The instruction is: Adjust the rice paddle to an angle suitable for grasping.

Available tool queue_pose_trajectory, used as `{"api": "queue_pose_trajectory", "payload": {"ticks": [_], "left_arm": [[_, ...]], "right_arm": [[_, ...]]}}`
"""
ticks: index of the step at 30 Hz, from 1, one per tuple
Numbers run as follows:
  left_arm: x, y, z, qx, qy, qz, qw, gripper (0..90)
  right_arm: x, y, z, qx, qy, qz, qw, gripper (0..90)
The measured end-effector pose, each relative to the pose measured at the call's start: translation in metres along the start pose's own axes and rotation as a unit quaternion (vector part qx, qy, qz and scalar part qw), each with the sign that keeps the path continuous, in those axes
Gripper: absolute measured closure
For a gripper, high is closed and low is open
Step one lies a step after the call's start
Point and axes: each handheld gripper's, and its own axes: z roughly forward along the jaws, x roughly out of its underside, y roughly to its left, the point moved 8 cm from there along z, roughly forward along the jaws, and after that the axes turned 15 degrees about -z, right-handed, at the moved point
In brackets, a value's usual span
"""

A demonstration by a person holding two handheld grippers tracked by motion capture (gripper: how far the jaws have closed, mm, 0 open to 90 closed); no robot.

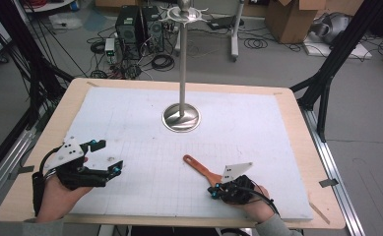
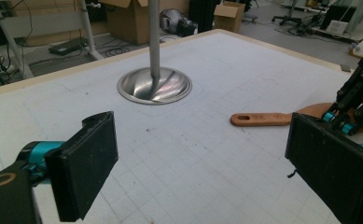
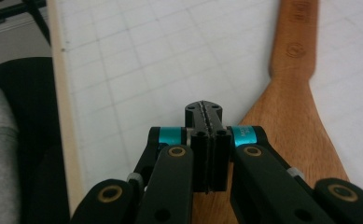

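A wooden spatula (image 1: 199,167) lies flat on the white grid mat (image 1: 144,128), handle toward the mat's middle, blade toward the front right. My right gripper (image 1: 213,191) is shut with its pads pressed together and nothing between them. In the right gripper view its tip (image 3: 204,112) hovers by the left edge of the spatula's blade (image 3: 296,112). My left gripper (image 1: 109,156) rests at the front left with its jaws wide open and empty. In the left gripper view the gap between its jaws (image 2: 198,158) faces the spatula (image 2: 268,119), with the right gripper (image 2: 352,105) behind it.
A metal pole on a round shiny base (image 1: 181,118) stands upright at the mat's middle back, also seen as the base (image 2: 154,85) in the left gripper view. The mat lies on a wooden table (image 1: 297,128). Cables, computers and boxes sit on the floor beyond.
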Motion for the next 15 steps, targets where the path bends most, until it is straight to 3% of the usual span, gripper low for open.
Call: {"api": "queue_pose_trajectory", "payload": {"ticks": [6,8,11,15], "left_arm": [[-0.001,-0.002,0.0,0.0,-0.001,0.001,1.0,9.6],[-0.001,-0.001,-0.001,-0.002,-0.001,0.002,1.0,9.6],[0.0,0.0,-0.002,-0.002,-0.002,-0.001,1.0,9.6],[0.0,0.0,-0.001,-0.003,0.0,0.002,1.0,9.6]], "right_arm": [[0.007,-0.012,-0.005,0.014,0.0,0.007,0.9999,90.0],[0.007,-0.013,-0.005,0.015,0.002,-0.002,0.9999,90.0],[-0.002,-0.013,-0.01,0.016,-0.02,-0.001,0.9997,89.6],[-0.018,-0.025,-0.02,0.041,-0.043,0.005,0.9982,83.6]]}}
